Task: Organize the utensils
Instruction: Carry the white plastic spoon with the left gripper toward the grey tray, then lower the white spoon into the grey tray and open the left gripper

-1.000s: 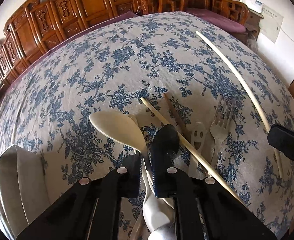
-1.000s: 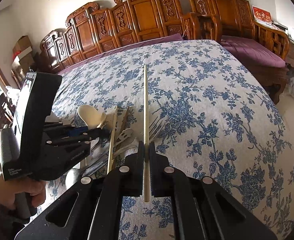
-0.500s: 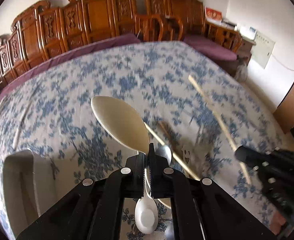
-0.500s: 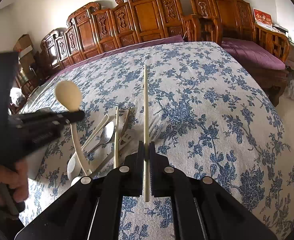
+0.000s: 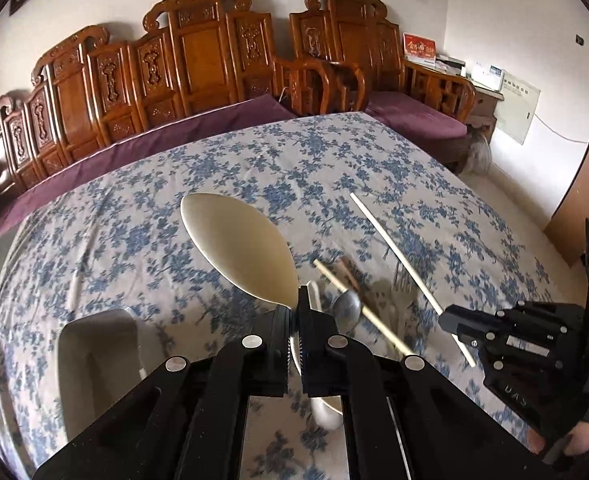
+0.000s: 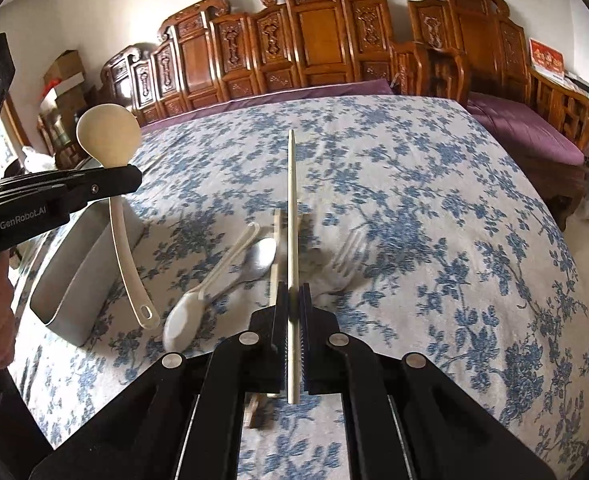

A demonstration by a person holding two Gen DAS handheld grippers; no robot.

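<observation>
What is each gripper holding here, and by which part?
The left gripper is shut on the cream ladle, clamped on the handle just below the bowl. The right gripper is shut on a pale chopstick, clamped near its lower end.

Evenly daylit, soft shadows on the tablecloth [image 5: 142,240]. Strong fisheye bending, black vignette at 10 and 2 o'clock. Motion blur on utensils near centre, left wrist view.
</observation>
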